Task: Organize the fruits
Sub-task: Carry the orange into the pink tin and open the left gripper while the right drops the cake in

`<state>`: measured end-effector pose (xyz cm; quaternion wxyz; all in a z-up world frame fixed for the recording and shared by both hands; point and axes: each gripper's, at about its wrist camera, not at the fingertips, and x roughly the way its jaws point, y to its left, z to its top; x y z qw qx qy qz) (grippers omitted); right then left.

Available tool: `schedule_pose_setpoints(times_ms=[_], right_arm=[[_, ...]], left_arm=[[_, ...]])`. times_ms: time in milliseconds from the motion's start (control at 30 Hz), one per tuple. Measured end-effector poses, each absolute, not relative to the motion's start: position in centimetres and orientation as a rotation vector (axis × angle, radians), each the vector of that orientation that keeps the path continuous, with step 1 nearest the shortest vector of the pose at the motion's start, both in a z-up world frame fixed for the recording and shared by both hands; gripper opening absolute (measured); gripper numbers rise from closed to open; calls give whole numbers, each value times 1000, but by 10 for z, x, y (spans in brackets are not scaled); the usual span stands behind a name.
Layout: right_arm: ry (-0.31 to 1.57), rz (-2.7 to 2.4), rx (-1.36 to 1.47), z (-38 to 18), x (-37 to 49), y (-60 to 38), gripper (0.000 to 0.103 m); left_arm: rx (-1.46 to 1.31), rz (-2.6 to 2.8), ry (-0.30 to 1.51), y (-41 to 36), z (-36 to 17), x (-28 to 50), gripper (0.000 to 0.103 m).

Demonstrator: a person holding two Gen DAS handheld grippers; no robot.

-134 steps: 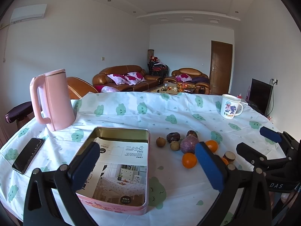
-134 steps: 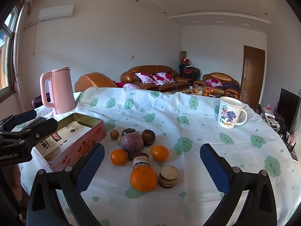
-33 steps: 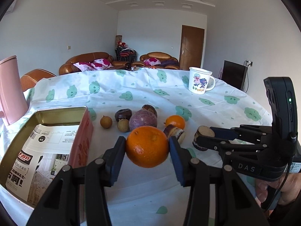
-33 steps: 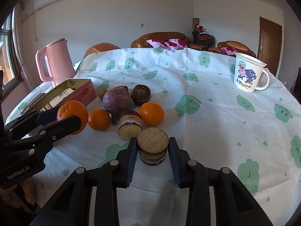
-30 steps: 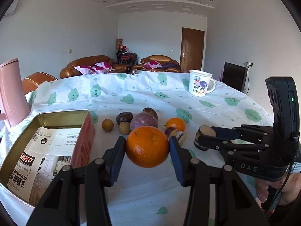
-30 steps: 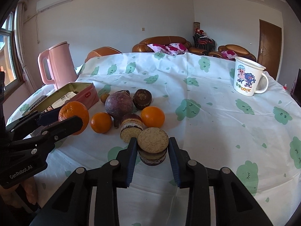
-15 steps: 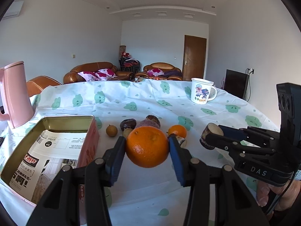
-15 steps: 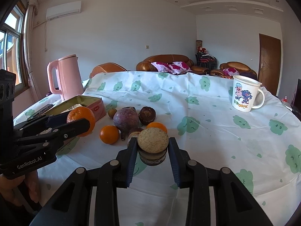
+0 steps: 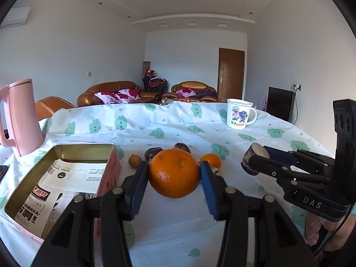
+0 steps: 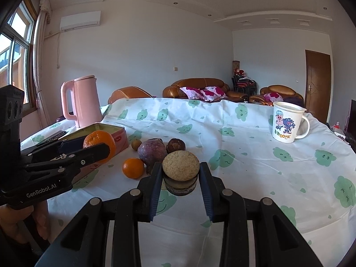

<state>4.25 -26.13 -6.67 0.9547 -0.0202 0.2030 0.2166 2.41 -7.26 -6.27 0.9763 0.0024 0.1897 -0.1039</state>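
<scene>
My left gripper (image 9: 174, 173) is shut on a large orange (image 9: 174, 172) and holds it above the table, right of the open pink tin (image 9: 66, 155). It also shows in the right wrist view (image 10: 99, 144). My right gripper (image 10: 180, 173) is shut on a round brown layered snack (image 10: 180, 172), lifted off the cloth; it shows in the left wrist view (image 9: 253, 158) too. On the cloth lie a small orange (image 10: 133, 168), a purple fruit (image 10: 152, 152), a dark round fruit (image 10: 175, 145) and a small brown longan (image 10: 136, 144).
A pink kettle (image 10: 84, 101) stands behind the tin at the back left. A white cartoon mug (image 10: 287, 122) stands at the back right. A phone (image 10: 52, 136) lies left of the tin. The table wears a white cloth with green clouds (image 10: 244, 155).
Both grippers have risen with their loads and tilted up, so the table looks lower. The large orange and the snack stay gripped. The fruits on the cloth have not moved.
</scene>
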Motion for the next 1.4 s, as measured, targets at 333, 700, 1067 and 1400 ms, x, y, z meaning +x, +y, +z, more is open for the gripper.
schedule_pose_setpoints(times_ms=[333, 700, 1067, 1400], right_arm=[[442, 487, -57, -51, 52, -231, 35], [502, 680, -86, -36, 70, -138, 35], [541, 765, -206, -45, 77, -60, 35], [611, 787, -300, -66, 79, -27, 35]], left_arm=[[-16, -111, 384, -35, -49, 17, 49], [-94, 42, 453, 45, -49, 25, 49], [-144, 94, 504, 94, -58, 32, 49], [-145, 98, 559, 109, -67, 39, 49]])
